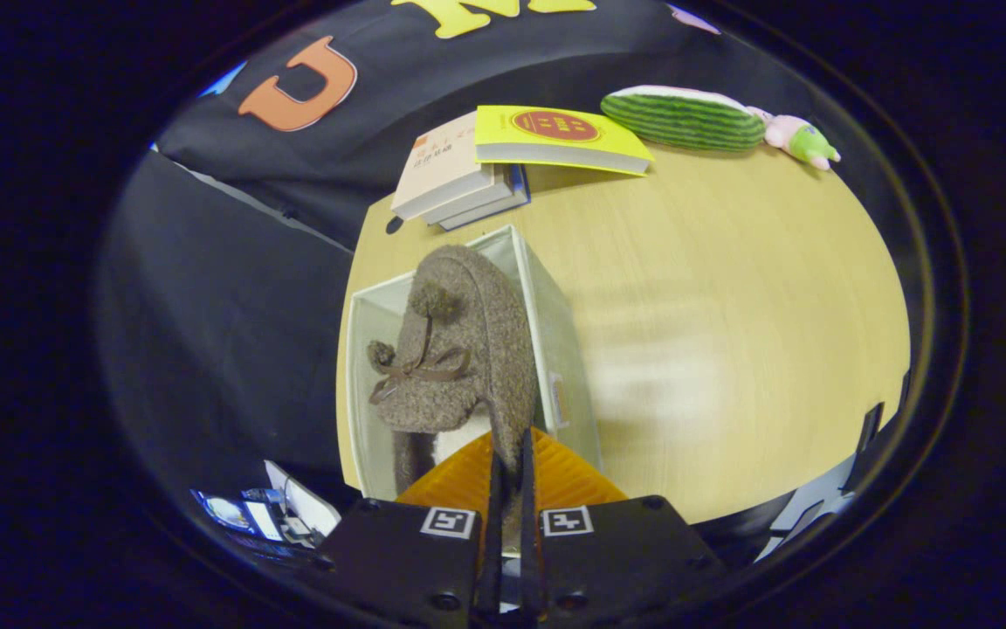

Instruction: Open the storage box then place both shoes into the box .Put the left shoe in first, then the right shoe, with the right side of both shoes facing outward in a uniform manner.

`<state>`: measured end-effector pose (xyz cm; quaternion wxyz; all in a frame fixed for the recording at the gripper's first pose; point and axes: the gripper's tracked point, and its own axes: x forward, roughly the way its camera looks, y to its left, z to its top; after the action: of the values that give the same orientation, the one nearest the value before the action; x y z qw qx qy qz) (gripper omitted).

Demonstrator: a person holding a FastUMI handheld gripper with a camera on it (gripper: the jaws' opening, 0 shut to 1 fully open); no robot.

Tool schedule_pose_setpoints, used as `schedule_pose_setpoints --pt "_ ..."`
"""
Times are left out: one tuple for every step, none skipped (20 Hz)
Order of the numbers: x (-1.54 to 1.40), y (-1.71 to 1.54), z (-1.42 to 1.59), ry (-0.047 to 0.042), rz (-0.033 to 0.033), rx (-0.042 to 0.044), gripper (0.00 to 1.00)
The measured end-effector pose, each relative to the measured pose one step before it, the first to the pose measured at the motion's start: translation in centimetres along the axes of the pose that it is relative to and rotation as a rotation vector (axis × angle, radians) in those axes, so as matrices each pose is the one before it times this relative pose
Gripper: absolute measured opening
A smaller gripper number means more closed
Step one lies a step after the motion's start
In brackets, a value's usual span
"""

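A brown fuzzy shoe with pompoms and a bow hangs just ahead of my gripper, whose fingers are shut on the rim of its heel opening. The shoe is held above and partly inside the open white storage box, toe pointing away from me toward the box's far end. The box stands on the wooden table close to its left edge. The shoe hides most of the box's inside, so I cannot tell whether another shoe lies in it.
Beyond the box lies a stack of books with a yellow book propped on it. A green striped plush and a small pink-green toy lie at the table's far edge. Bare tabletop stretches right of the box.
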<state>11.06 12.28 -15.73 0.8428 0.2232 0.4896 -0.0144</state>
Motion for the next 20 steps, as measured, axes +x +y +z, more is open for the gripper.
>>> schedule_pose_setpoints --pt "-0.063 0.060 0.190 -0.00846 0.00520 -0.00026 0.18" --pt "-0.273 0.299 0.166 -0.00784 0.01114 -0.00377 0.20" --pt "-0.486 0.526 0.136 -0.01246 0.01564 -0.00974 0.26" --pt "-0.459 0.816 0.372 -0.02317 0.03328 -0.00693 0.32" --pt "-0.465 1.085 0.448 -0.02837 0.05448 -0.01767 0.43" --pt "-0.473 0.944 0.079 -0.00955 0.03878 -0.02139 0.54" --pt "-0.615 0.480 -0.107 -0.00599 0.01829 -0.01761 0.66" --pt "-0.528 0.103 0.223 -0.01523 -0.00104 -0.02331 0.72" --pt "-0.370 -0.142 0.530 -0.03074 -0.01152 -0.03483 0.74" --pt "-0.440 -0.190 0.771 -0.03797 -0.01356 -0.04743 0.75" --pt "-0.646 -0.194 1.155 -0.05499 -0.01448 -0.04562 0.76" --pt "-0.661 -0.519 1.414 -0.06569 -0.02417 -0.04536 0.76" --pt "-0.274 -1.076 1.228 -0.06697 -0.02215 -0.03905 0.76" --pt "-0.853 -0.382 1.116 -0.06172 -0.02131 -0.03738 0.76" --pt "-1.194 0.344 0.872 -0.05768 -0.02317 -0.03282 0.77" --pt "-0.859 -0.460 0.963 -0.06575 -0.01520 -0.02247 0.77" --pt "-0.837 -0.291 0.783 -0.06612 -0.01331 -0.01700 0.77" --pt "-0.844 -0.375 0.621 -0.06527 -0.00782 -0.01412 0.84" --pt "-0.671 -0.301 0.373 -0.05307 -0.00835 -0.01642 0.90" --pt "-0.942 -0.370 0.520 -0.05738 -0.00620 -0.01837 0.96"
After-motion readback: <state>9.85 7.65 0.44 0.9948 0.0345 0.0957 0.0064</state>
